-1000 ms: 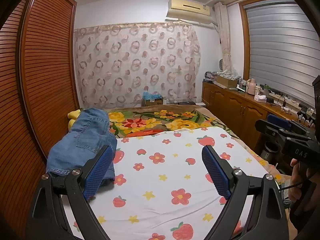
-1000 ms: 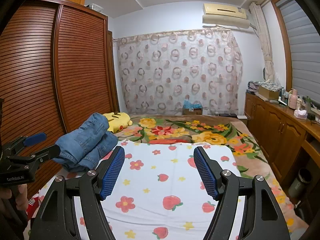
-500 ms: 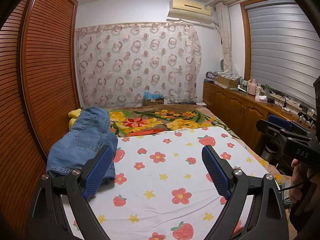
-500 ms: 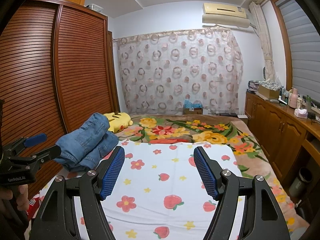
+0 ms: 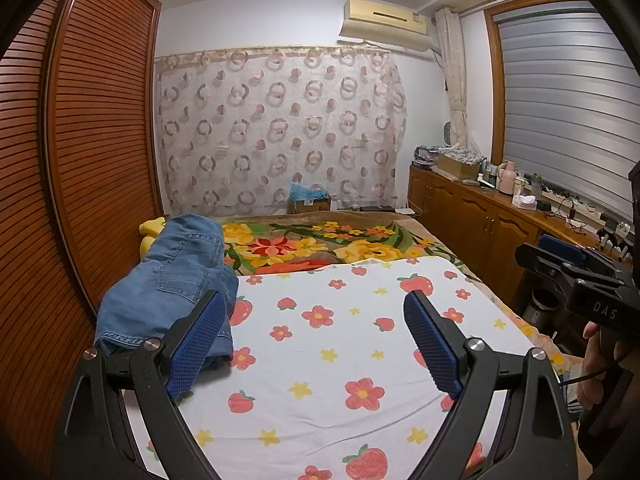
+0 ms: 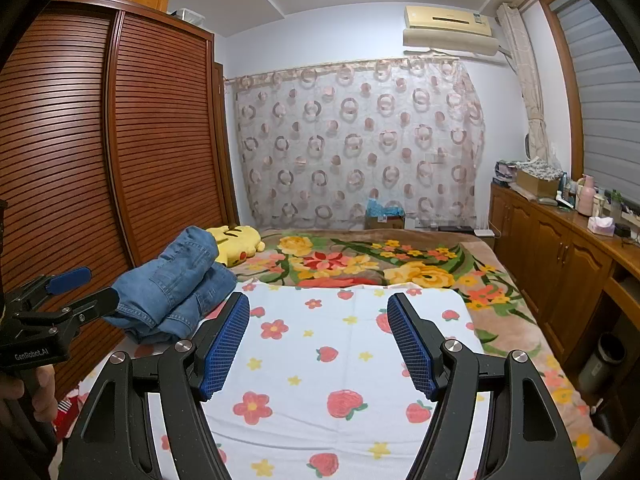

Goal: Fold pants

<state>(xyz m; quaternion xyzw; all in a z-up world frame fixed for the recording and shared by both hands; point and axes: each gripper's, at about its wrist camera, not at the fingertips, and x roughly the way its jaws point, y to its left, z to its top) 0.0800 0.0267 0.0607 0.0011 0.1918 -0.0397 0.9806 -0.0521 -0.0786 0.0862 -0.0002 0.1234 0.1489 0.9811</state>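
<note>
Folded blue denim pants (image 5: 172,280) lie in a stack on the left side of the bed, against the wardrobe; they also show in the right wrist view (image 6: 176,284). My left gripper (image 5: 316,316) is open and empty, held above the white strawberry sheet (image 5: 340,360), its left pad just in front of the pants. My right gripper (image 6: 318,320) is open and empty, over the sheet (image 6: 320,360) to the right of the pants. Each gripper shows at the edge of the other's view.
A slatted wooden wardrobe (image 6: 120,160) runs along the bed's left side. A yellow plush toy (image 6: 238,240) lies behind the pants on a floral blanket (image 6: 360,264). Wooden cabinets (image 6: 560,264) with clutter line the right wall. A bin (image 6: 602,356) stands by them.
Both grippers stay open and nearly still; the left wrist view has shifted very slightly. The pants have not moved.
</note>
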